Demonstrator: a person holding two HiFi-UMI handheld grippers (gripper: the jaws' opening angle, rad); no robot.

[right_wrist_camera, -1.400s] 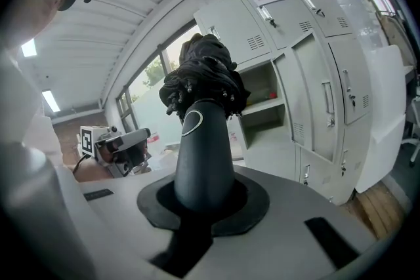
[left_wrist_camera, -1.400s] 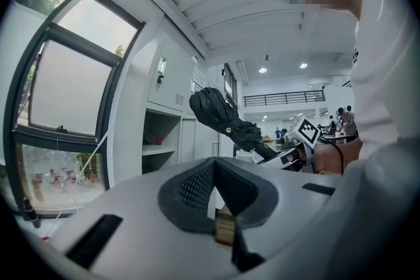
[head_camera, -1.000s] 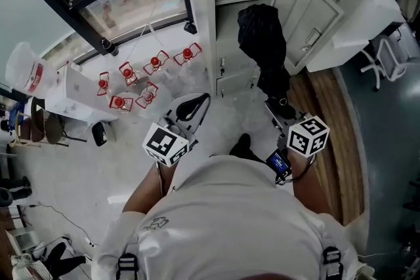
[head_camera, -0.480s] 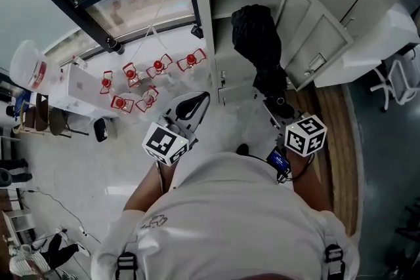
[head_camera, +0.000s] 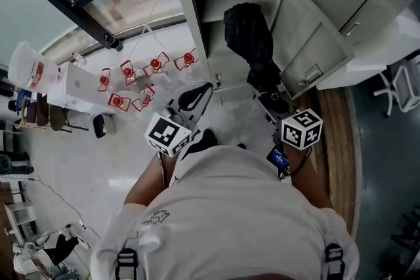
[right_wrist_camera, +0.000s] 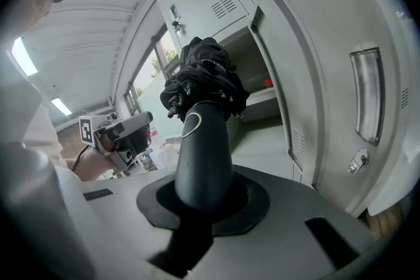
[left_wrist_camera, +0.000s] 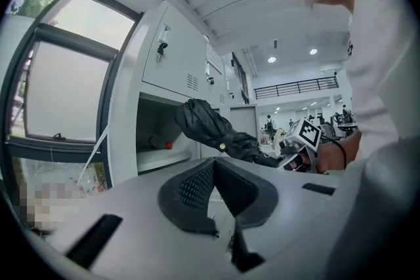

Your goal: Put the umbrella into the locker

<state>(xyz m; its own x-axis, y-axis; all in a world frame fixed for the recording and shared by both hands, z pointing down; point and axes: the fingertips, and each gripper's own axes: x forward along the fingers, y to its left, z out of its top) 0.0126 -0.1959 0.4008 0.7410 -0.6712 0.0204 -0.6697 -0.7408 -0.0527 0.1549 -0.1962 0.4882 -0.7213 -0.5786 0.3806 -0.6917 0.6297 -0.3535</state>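
Your right gripper (head_camera: 274,101) clamps the umbrella (head_camera: 248,33) by its handle; its canopy is at the open locker (head_camera: 216,0), upper centre, not yet stowed. Your left gripper (head_camera: 192,100) is closed, empty.

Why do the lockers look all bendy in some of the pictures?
Right gripper view: the wide-angle lens bows the locker door and blackens the corners, and the close umbrella handle looks huge. Left gripper view: same bending, and the window is washed out pale. Head view: lines look straighter.
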